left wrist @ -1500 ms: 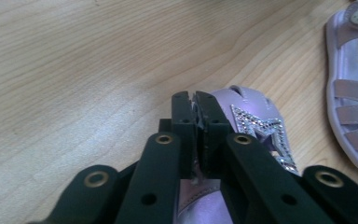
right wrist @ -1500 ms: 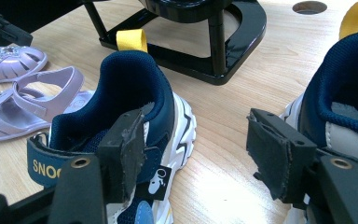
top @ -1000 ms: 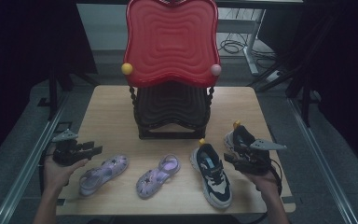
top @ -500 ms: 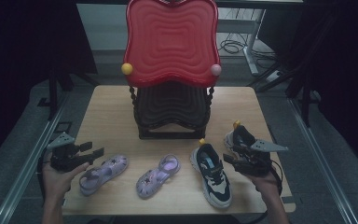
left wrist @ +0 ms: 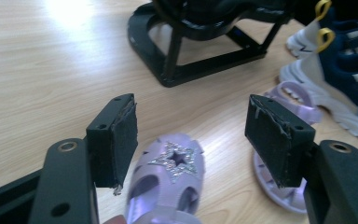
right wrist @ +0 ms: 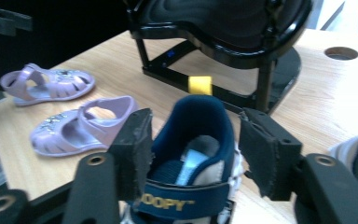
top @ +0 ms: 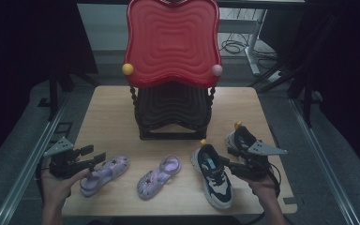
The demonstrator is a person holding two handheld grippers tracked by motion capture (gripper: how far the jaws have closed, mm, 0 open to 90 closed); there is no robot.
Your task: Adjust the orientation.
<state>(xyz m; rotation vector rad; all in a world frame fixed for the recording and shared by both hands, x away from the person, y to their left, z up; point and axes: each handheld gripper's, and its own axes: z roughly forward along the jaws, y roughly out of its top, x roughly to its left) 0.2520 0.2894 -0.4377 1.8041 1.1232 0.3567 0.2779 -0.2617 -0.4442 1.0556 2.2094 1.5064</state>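
On the light wooden desk [top: 112, 112] four small shoes lie in a row near the person's edge. The left tool [left wrist: 191, 135] hangs with its jaws wide, having just been opening, above the toe of the lilac sandal with a glittery star [left wrist: 168, 182]; nothing is pinched between its pads. In the high view that left tool [top: 96, 157] sits just beside the same sandal [top: 104, 174], at the desk's left front. A second lilac sandal [top: 159, 177] lies near it towards the middle.

The right tool [right wrist: 193, 149] straddles the heel collar of the navy, white and beige trainer with a yellow pull loop [right wrist: 191, 154]; its jaws have just been closing, and the left pad looks to be at the collar, while a gap shows by the right pad. The matching trainer [top: 241, 138] stands just behind the right tool [top: 232, 164].

A black wavy-shelved rack [top: 172, 112] topped by a red rippled plastic panel [top: 171, 42] stands mid-desk, behind all the shoes and apart from them.
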